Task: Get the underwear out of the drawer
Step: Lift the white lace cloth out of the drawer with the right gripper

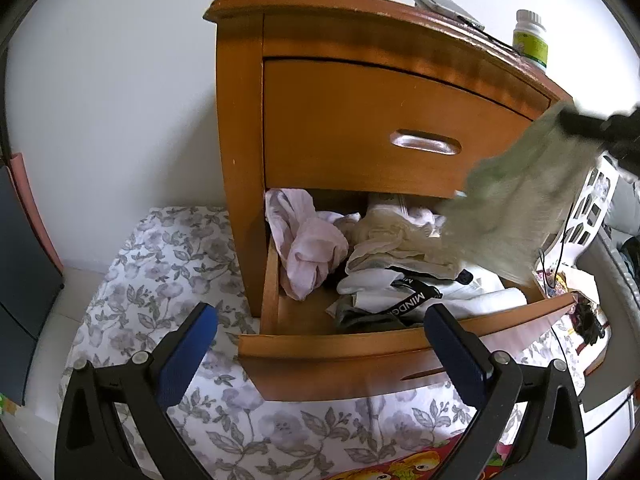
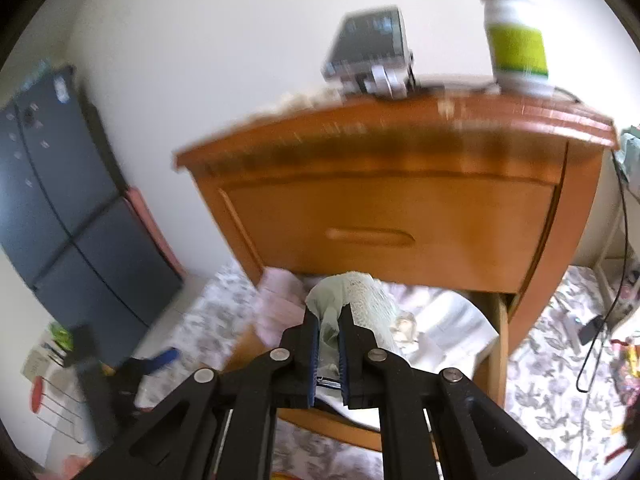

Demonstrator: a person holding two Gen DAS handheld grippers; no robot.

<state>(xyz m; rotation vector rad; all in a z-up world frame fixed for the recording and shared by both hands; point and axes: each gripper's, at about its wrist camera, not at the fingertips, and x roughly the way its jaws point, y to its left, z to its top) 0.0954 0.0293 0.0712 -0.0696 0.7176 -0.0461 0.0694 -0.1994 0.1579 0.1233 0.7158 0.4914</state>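
The lower drawer (image 1: 344, 350) of a wooden nightstand (image 1: 360, 80) is pulled out and full of crumpled clothes: pink underwear (image 1: 308, 248), cream and white pieces, a black waistband (image 1: 416, 296). My right gripper (image 2: 329, 326) is shut on pale green lacy underwear (image 2: 360, 296), which hangs in the air above the drawer's right side as a blurred green cloth (image 1: 516, 208). The right gripper (image 1: 592, 124) enters the left wrist view from the right edge. My left gripper (image 1: 320, 328) stands open in front of the drawer front, holding nothing.
A white bottle with a green label (image 1: 530, 38) and a grey device (image 2: 368, 46) stand on the nightstand top. Floral bedding (image 1: 160, 264) lies under and around the drawer. A white basket (image 1: 592, 208) sits at the right, a dark cabinet (image 2: 68, 200) at the left.
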